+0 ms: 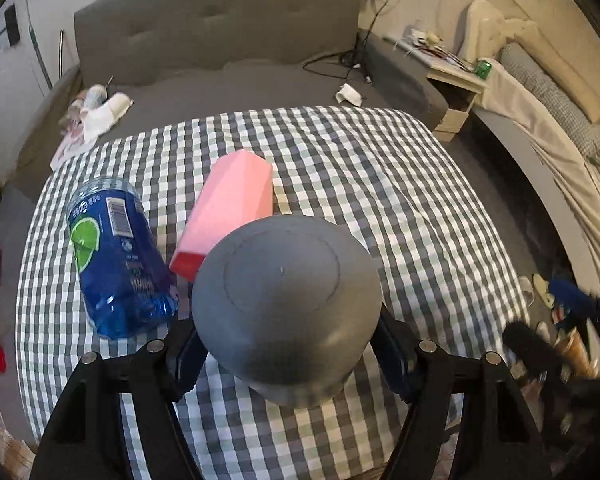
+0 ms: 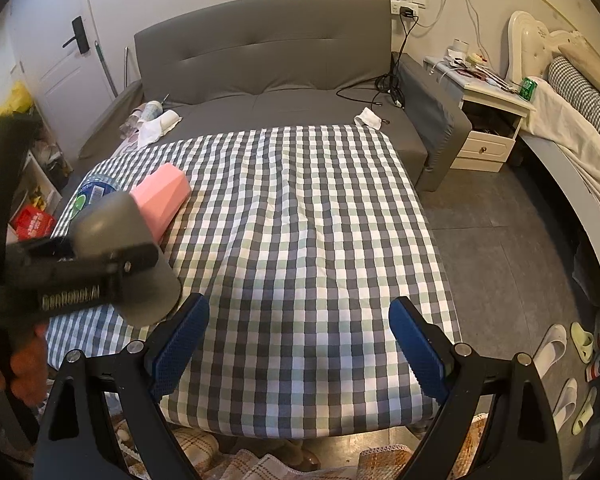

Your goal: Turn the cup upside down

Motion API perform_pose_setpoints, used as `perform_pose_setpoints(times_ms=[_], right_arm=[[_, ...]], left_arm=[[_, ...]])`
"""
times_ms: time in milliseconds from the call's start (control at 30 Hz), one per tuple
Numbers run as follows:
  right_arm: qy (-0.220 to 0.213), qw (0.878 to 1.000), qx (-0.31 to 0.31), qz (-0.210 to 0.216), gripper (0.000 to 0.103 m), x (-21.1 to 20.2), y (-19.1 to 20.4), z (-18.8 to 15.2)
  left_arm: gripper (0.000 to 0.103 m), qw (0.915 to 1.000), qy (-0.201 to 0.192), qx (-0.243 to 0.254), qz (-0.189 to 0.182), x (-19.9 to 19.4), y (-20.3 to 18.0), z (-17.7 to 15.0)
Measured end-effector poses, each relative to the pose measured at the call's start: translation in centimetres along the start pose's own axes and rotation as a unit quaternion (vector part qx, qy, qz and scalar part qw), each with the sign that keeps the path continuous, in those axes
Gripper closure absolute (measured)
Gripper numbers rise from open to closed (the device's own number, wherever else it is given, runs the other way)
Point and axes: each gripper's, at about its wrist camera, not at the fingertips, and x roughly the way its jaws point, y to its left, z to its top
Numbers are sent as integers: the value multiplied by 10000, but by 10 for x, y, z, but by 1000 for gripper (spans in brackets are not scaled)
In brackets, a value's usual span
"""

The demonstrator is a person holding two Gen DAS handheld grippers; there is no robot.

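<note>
Left gripper (image 1: pixel 288 364), jaws clamped on the sides of the cup (image 1: pixel 286 300): a plain matte grey cup, its flat round base with a faint ring facing the camera, held above the checked cloth (image 1: pixel 400 208). Beside it lie a blue bottle (image 1: pixel 116 256) and a pink box (image 1: pixel 230 212). Right gripper (image 2: pixel 298 344), jaws wide apart, holding nothing, over the cloth.

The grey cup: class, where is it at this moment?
The grey cup is clamped in the left gripper, base facing the camera, above the checked tablecloth, just before the pink box and blue bottle.
</note>
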Motion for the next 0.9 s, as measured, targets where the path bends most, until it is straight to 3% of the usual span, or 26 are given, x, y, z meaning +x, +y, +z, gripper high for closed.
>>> perform_pose_setpoints(times_ms=[100,500,900], right_arm=[[-1,10000,4,7,11,1,0,1],[-121,9999,30,87,11,-4,-4,0],[-730,9972,-71,147,11,-41,6,-10]], left_arm=[[30,9999,83,23,-109,2,-1,-13],[24,9994,-254,230,-66,-7,-10,-29],[23,9969,-734,264,56,-53,-9,-32]])
